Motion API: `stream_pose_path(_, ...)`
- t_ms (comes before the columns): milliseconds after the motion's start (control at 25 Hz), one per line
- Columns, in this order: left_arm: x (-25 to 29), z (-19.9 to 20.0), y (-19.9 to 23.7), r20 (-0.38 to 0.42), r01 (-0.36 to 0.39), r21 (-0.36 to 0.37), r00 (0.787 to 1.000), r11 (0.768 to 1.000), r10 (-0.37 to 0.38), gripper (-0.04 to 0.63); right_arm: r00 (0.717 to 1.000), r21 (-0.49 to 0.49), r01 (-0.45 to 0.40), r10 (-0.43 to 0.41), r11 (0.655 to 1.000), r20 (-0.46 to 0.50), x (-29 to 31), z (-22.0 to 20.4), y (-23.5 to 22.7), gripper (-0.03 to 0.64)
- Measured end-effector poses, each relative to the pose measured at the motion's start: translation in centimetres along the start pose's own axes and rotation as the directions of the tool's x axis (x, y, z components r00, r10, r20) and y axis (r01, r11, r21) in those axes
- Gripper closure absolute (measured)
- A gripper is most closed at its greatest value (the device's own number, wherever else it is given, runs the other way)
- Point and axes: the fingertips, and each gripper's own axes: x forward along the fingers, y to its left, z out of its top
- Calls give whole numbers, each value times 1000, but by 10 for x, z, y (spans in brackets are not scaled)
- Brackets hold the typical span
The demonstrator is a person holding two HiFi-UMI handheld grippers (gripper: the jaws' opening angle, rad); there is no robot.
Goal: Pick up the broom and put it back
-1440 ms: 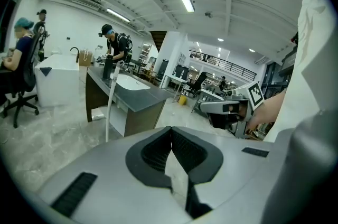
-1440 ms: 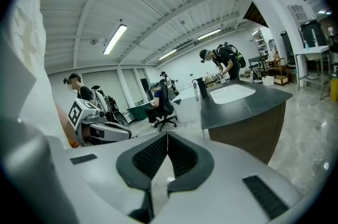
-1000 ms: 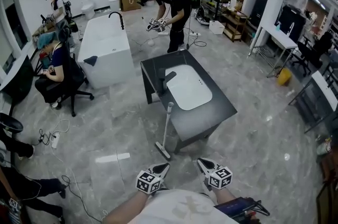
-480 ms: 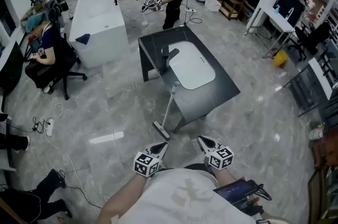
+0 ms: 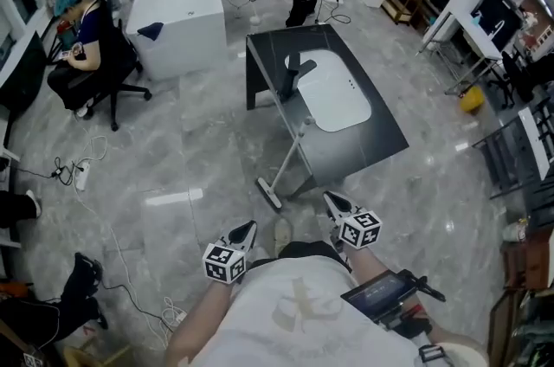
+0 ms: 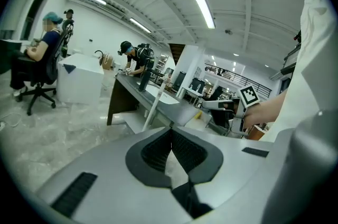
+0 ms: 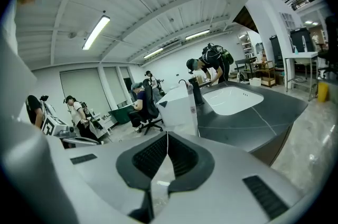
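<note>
From the head view: white broom (image 5: 288,159) propped handle-up against the near edge of the dark sink counter (image 5: 385,140), bristle head down on the grey floor (image 5: 199,131), just ahead of both tools. Sits nearer and more central in the frame than a second ago, with counter and white bathtub (image 5: 182,45) shifted the same way; reads as a walk-up to the broom, which itself keeps the same lean. Left gripper (image 5: 248,228) and right gripper (image 5: 332,200) held out in front, neither touching the broom, the right one closer to the bristle head. So, by judgement: approach nearly done, pick-up not yet begun. From the left gripper view: jaws closed together, nothing between the ribbed pads; beyond them the white handle slanting up against the counter's edge, and off to the right the other tool's marker cube, a hand behind it. Broom head hidden here behind the gripper's own body. From the right gripper view: jaws likewise pressed together and empty; past them the handle's rounded top resting at the counter, with the black faucet (image 7: 198,90) and the white basin (image 7: 232,99) behind. Only the head view gives the bristle head on the floor and the gap left to cover; only the two gripper views give the jaws plainly. Worth noting: both pairs of jaws need to part before any grasp on the handle.
</note>
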Motion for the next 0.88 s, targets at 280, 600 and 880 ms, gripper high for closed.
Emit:
stream_pose_path(280, -15, 2, 26, 5, -110, -32, 994, 993, 110, 583, 1000, 14, 2, -2, 1000, 1, 41, 10, -15, 598)
stream_pose_path(600, 1, 19, 37, -20, -138, -8, 990, 990, 138, 583, 1000, -86, -13, 12, 996, -12, 82, 20, -23, 600)
stream_pose_path(880, 13, 32, 54, -39, -174, -10, 984, 985, 173, 583, 998, -75, 9, -14, 997, -61, 108, 21, -46, 600)
